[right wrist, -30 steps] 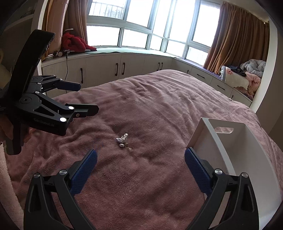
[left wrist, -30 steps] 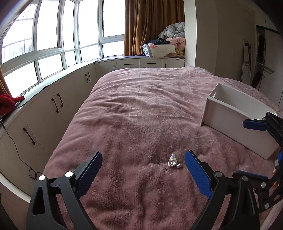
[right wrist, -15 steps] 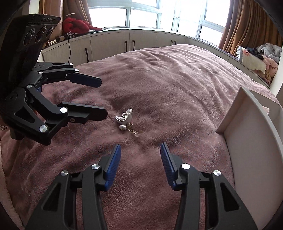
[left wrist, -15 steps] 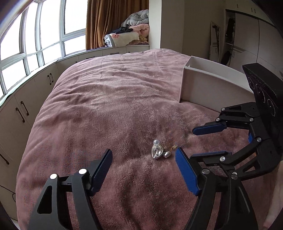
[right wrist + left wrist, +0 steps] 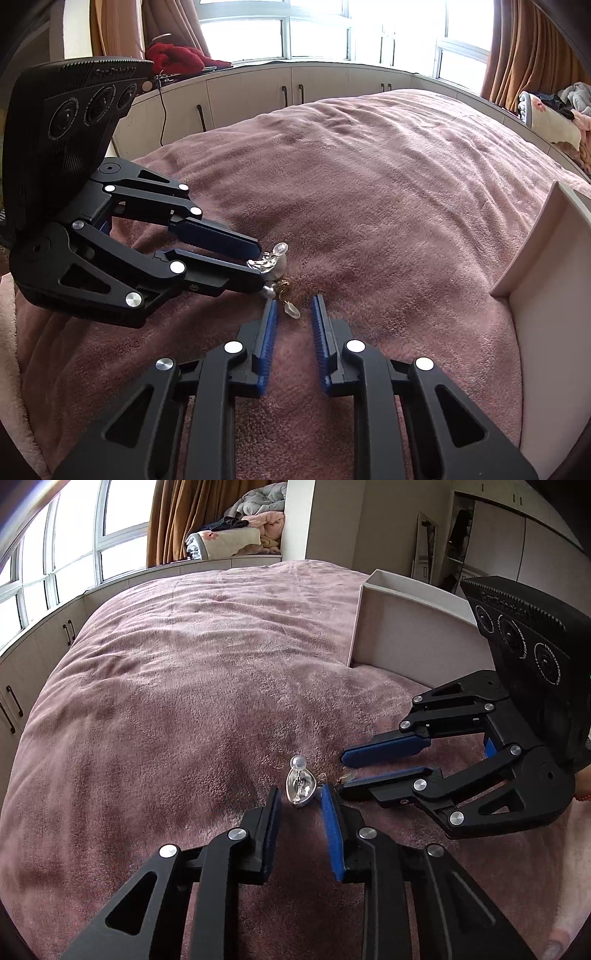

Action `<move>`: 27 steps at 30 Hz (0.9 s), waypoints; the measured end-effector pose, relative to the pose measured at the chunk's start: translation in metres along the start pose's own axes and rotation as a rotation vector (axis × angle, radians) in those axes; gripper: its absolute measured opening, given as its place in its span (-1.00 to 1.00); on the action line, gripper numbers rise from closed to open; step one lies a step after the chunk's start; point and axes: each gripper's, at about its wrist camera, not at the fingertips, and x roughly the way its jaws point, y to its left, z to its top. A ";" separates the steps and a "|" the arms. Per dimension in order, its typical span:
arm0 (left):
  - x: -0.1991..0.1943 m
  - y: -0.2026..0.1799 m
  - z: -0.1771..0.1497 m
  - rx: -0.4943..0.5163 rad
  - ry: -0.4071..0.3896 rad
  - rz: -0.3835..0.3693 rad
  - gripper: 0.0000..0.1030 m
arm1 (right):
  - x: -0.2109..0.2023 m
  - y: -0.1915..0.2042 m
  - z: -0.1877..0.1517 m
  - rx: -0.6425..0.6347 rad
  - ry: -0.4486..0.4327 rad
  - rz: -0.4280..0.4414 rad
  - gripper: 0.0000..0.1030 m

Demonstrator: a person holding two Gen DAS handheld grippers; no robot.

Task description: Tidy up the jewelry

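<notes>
A silver heart-shaped earring with a pearl (image 5: 301, 788) lies on the mauve blanket (image 5: 184, 701). My left gripper (image 5: 300, 795) has its jaws closing on it, and the pads meet its sides; the right wrist view shows the earring (image 5: 271, 262) pinched at the left gripper's (image 5: 260, 267) tips. Just beside it lies a small gold earring with a clear drop (image 5: 291, 312). My right gripper (image 5: 294, 304) is closing around that drop, which sits between the blue pads without touching them. In the left wrist view the right gripper (image 5: 343, 771) reaches in from the right.
A white open box (image 5: 406, 635) stands on the bed to the right of the jewelry, its wall (image 5: 546, 295) close to my right gripper. Cabinets and windows line the far side of the bed. A pile of bedding (image 5: 236, 531) lies on the window seat.
Both grippers have come down to the jewelry and narrowed from wide open to nearly shut. The left now flanks the silver earring, the right the gold one.
</notes>
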 end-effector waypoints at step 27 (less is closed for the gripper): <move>-0.026 0.003 0.004 -0.049 -0.059 0.007 -0.88 | -0.028 0.003 0.004 0.005 -0.065 -0.011 -0.85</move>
